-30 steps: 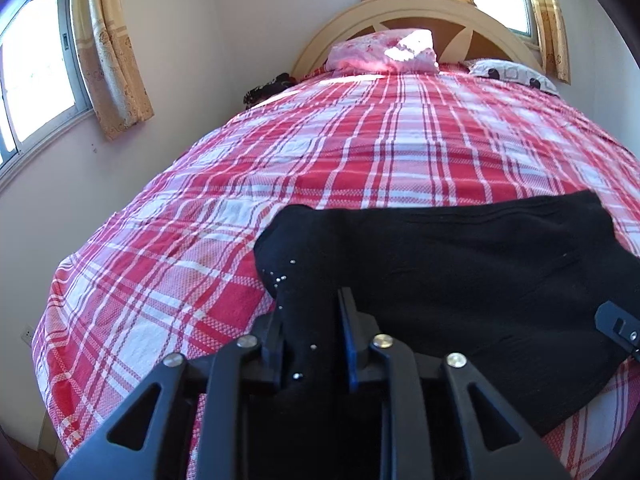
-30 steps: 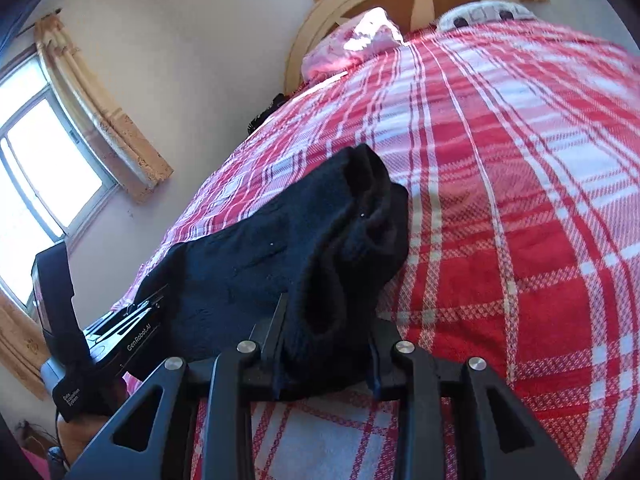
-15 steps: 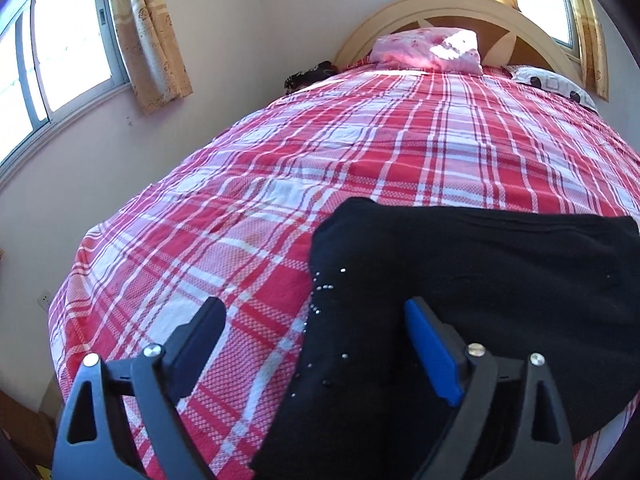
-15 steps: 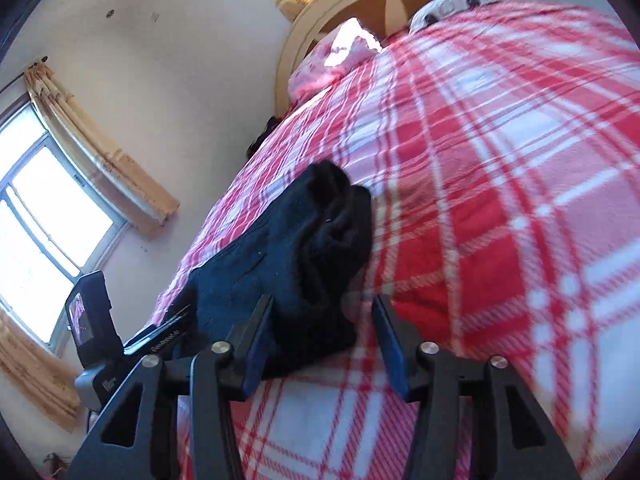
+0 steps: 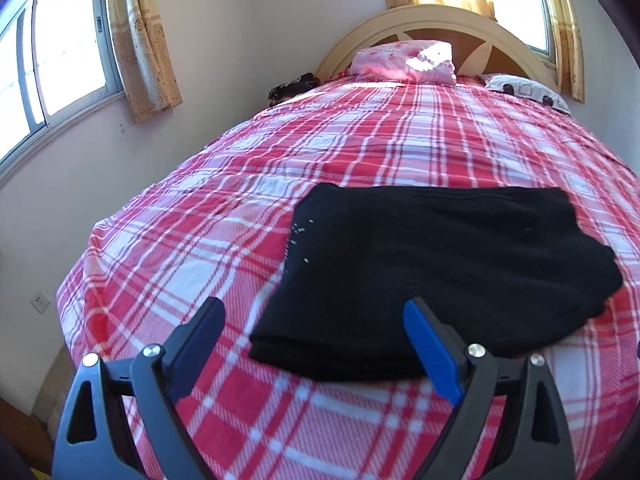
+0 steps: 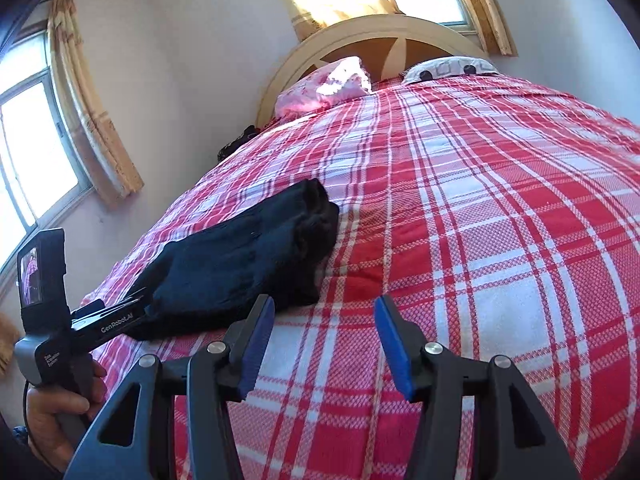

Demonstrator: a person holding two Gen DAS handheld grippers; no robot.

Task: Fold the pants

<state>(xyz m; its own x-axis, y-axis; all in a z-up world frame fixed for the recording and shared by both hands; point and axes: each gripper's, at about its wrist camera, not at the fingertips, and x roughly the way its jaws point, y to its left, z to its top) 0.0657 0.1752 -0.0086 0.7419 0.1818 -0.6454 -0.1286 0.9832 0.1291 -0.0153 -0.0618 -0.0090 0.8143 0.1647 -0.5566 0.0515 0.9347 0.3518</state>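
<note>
The fold looks finished and this reads as the let-go step: the left gripper [image 5: 312,340] stands spread wide with nothing clamped, the near edge of the black pants [image 5: 440,276] lying just ahead between its open jaws, untouched. The right gripper's [image 6: 320,332] jaws have just been opening and hold nothing; the pants sit at about ten o'clock from its tips, apart from them. The next move, I judge, calls only for drawing both hands clear without snagging the cloth. The pants lie as a thick, layered, roughly rectangular bundle near the foot of the red plaid bedspread [image 5: 400,152].
</note>
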